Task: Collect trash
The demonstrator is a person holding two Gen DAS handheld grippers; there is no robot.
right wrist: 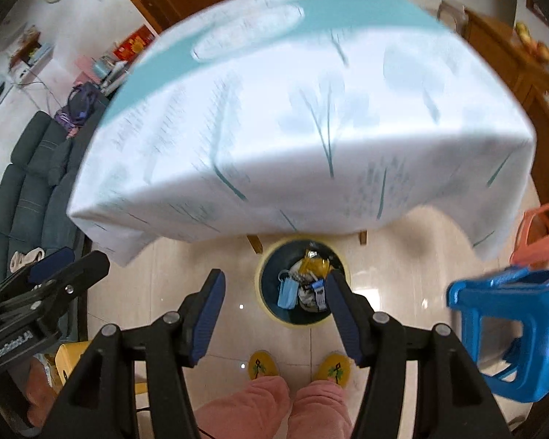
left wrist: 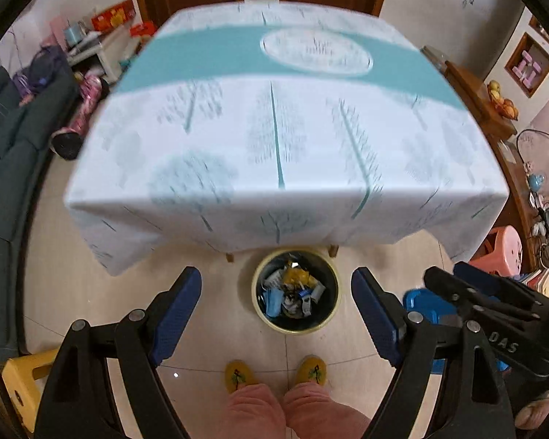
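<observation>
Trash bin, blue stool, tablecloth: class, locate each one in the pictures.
trash bin (left wrist: pixel 333 285): left wrist view, yellow rim.
blue stool (right wrist: pixel 508 294): right wrist view, seat edge.
tablecloth (left wrist: pixel 311 146): left wrist view, white top.

"DAS" on right gripper (left wrist: pixel 439 274)

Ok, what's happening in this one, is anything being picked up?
Nothing is held right now. A person in pink trousers and yellow slippers stands over a bin on the floor, at the near edge of a cloth-covered table. The left gripper and the right gripper are both open and empty above it. The bin already holds trash, including a blue face mask and a yellow wrapper. No trash shows on the blurred tabletop.
</observation>
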